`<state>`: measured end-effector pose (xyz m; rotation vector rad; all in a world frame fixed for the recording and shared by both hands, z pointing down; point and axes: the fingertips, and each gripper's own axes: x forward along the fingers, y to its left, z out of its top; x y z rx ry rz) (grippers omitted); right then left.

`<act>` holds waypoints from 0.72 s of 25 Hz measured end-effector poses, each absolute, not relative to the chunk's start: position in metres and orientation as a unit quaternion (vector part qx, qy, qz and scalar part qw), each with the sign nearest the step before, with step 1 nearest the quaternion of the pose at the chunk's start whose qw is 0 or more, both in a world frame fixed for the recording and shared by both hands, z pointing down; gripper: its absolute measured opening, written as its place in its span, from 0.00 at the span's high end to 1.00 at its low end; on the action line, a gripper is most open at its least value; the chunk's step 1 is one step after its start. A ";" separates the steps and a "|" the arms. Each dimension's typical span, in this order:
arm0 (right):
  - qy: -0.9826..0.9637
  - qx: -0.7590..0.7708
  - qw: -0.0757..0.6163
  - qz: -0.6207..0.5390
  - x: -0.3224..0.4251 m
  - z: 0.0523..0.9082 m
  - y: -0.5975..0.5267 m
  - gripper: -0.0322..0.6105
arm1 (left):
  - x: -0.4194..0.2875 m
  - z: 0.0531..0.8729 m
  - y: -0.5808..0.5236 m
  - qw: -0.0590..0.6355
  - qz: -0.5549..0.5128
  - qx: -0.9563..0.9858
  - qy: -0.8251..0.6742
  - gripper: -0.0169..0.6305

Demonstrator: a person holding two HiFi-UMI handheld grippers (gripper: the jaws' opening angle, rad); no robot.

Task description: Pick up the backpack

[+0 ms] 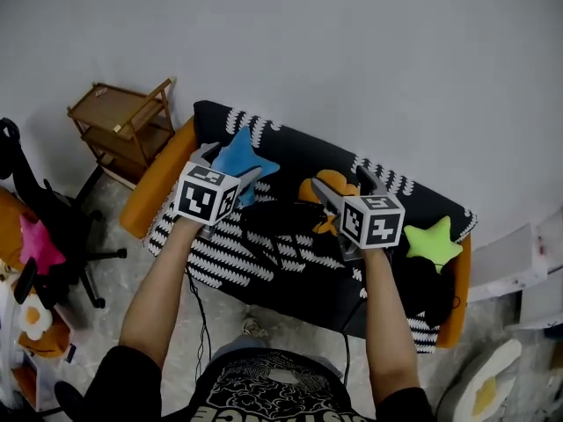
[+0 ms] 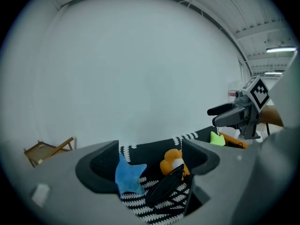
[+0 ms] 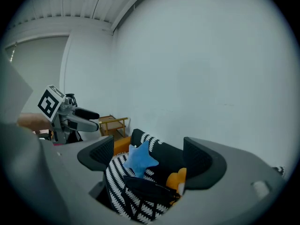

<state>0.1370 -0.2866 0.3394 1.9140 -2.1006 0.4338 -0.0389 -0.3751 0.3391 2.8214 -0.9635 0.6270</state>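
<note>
- The backpack (image 1: 277, 222) is black and floppy. It lies on the seat of the sofa (image 1: 154, 183), on the black and white striped cover, in front of the cushions.
- It lies flat with its straps loose, so I think it has to be gripped by a strap or by its top edge.
- The person holds both arms out over the sofa, one on each side of the bag. I think this is to come at it from both sides.
- The left gripper (image 1: 230, 167) hangs near the blue star cushion (image 1: 242, 161). Its jaws are wide apart and hold nothing.
- In the left gripper view, a dark part of the bag shows low in the gap between the jaws, closer to the right-hand jaw. It does not look squeezed.
- The right gripper (image 1: 343, 187) hangs by the orange flower cushion (image 1: 330, 178). Its jaws are wide apart too, with nothing gripped.
- In the right gripper view, the bag runs across the bottom of the gap, below and in front of the jaws.
- The green star cushion (image 1: 431, 243) sits far off to the right, away from the bag.
- I think the pick-up has not started, because the bag rests on the seat and no jaw pinches it.
</note>
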 end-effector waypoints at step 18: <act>-0.804 0.517 0.225 0.191 0.173 0.466 -0.341 0.20 | 0.029 0.450 -0.403 0.058 0.311 0.912 -0.260 0.33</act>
